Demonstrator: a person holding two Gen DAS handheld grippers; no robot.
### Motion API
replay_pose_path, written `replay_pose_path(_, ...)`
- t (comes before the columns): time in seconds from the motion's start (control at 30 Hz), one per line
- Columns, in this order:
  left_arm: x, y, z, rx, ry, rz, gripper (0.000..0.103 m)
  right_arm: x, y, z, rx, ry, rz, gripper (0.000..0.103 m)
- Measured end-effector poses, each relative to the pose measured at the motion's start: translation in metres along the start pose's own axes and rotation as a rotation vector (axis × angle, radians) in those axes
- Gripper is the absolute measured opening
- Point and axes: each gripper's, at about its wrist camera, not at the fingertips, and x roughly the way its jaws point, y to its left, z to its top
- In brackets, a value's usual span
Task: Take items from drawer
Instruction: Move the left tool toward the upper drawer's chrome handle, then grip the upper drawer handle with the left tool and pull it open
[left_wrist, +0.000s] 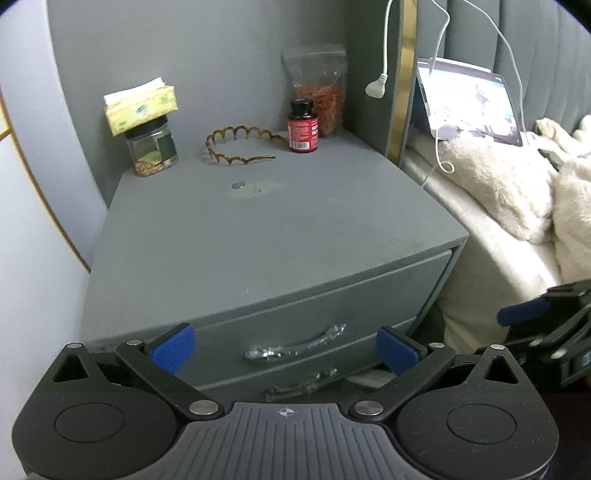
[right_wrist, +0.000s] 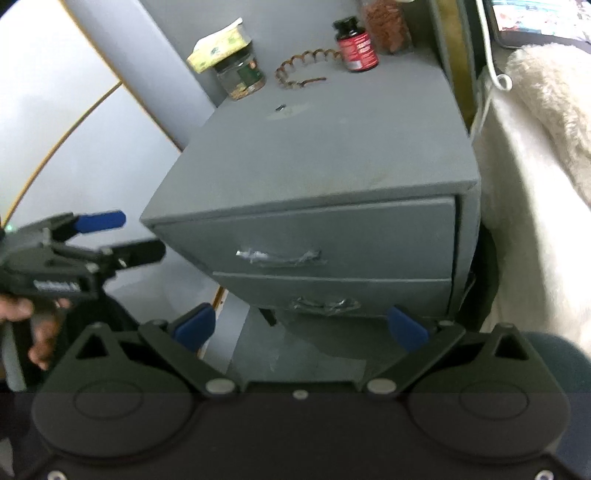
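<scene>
Both drawers were found closed. Left gripper and right gripper were held spread, empty, just before the top drawer handle; it was best pinched mid-span and pulled straight.

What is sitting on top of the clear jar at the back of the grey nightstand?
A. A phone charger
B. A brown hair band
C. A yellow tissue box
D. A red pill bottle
C: the yellow tissue box rests tilted on the black lid of the clear jar; the bottle and hair band stand apart on the nightstand top.
</scene>
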Motion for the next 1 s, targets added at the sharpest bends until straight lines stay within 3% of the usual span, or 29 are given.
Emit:
replay_pose_path(0.1, 0.015, -0.005, 0.001, 0.043, 0.027, -0.016, 0.103, -0.006, -0.005, 0.015, -0.063, -0.023, -0.027, 0.103)
replay_pose_path(0.2, 0.038, -0.020, -0.001, 0.152, 0.069, -0.043, 0.103, -0.002, -0.016, 0.023, -0.117, -0.021, -0.071, 0.103)
replay_pose_path(0.27, 0.052, -0.030, -0.003, 0.236, 0.087, -0.048, 0.103, 0.011, -0.029, 0.022, -0.096, 0.002, -0.097, 0.099)
replay_pose_path(0.37, 0.071, -0.040, -0.007, 0.314, 0.100, -0.094, 0.102, 0.014, -0.043, 0.022, 0.007, -0.006, -0.041, 0.100)
replay_pose_path(0.57, 0.112, -0.056, -0.028, 0.449, 0.155, -0.199, 0.076, 0.006, -0.055, 0.017, 0.071, -0.056, 0.009, 0.100)
replay_pose_path(0.73, 0.147, -0.063, -0.042, 0.519, 0.209, -0.162, 0.058, 0.001, -0.062, 0.017, 0.103, -0.079, 0.050, 0.100)
replay_pose_path(1.0, 0.181, -0.062, -0.058, 0.664, 0.236, -0.079, 0.049, 0.006, -0.062, 0.022, 0.095, -0.051, 0.065, 0.100)
